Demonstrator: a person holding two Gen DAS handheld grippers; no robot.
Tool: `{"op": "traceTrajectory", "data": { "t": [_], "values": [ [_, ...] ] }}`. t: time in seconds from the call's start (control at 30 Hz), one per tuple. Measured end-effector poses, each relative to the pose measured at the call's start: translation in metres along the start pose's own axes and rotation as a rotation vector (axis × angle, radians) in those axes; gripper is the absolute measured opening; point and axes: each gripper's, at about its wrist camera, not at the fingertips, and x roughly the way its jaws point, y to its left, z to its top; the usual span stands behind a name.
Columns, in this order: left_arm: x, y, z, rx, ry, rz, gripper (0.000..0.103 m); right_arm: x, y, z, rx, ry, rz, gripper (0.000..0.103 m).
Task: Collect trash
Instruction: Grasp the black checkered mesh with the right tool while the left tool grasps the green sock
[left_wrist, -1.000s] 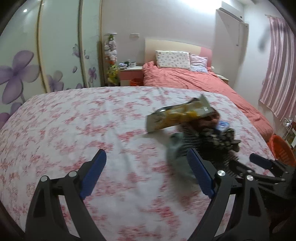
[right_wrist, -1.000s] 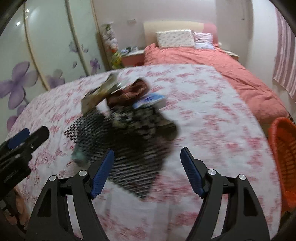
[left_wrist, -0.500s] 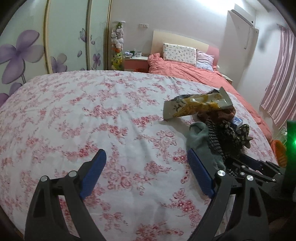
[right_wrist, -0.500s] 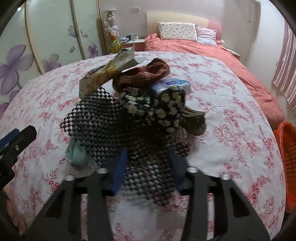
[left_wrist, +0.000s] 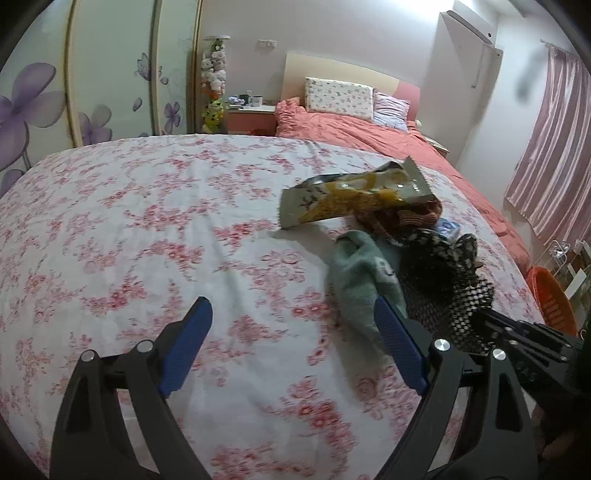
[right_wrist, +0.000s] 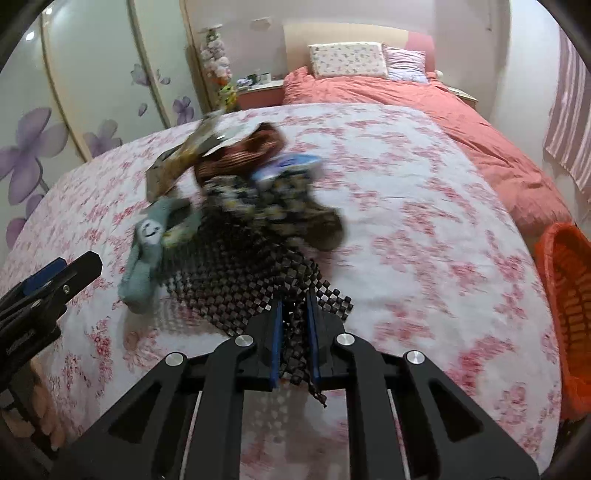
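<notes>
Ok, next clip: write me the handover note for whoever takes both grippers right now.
Right gripper: jaws closing on the near edge of the black checkered mesh, mesh between the pads.
Left gripper: jaws wide, empty, above the floral bedspread beside the pile.
Pile on the bed: yellow snack bag, green sock, brown knit piece, blue packet, floral cloth, all lying on or against the mesh.
Orange basket sits off the bed's right side.
Done: nothing visibly binned.
Left: likely the snack bag, then any other trash.
</notes>
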Motion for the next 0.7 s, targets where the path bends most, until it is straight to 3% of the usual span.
{"op": "traceTrajectory", "data": {
  "t": [0.27,0.43,0.7],
  "values": [
    [0.021,-0.031,0.006,0.022,0.035,-0.036,0.088,-0.006,-0.059,0.003,0.122,-0.031,-0.124,0.011],
    [0.032,-0.044,0.01,0.035,0.048,-0.028,0.087,-0.004,-0.079,0.005,0.172,-0.036,-0.145,0.011],
    [0.045,-0.044,0.013,0.004,0.088,-0.036,0.063,-0.002,-0.083,0.006,0.169,-0.034,-0.128,0.011]
  ]
}}
